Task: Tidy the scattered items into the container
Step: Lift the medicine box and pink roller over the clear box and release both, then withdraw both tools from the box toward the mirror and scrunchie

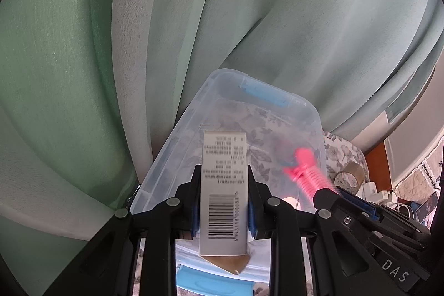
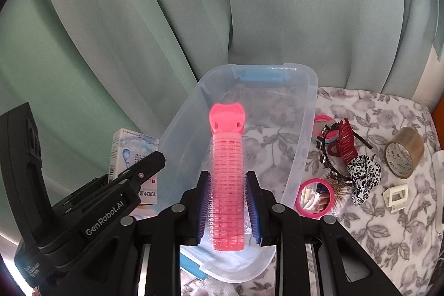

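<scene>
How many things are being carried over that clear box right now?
2. A small carton is pinched in the left gripper, and a pink hair roller in the right gripper, both over the box. Others may be hidden.

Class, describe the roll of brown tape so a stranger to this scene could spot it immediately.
Start at the clear plastic bin on the floral cloth and look right, past the pile of hair accessories. Near the cloth's far right edge stands the roll of brown tape. It is the only brown, ring-shaped item there, just beyond a small white clip.
</scene>
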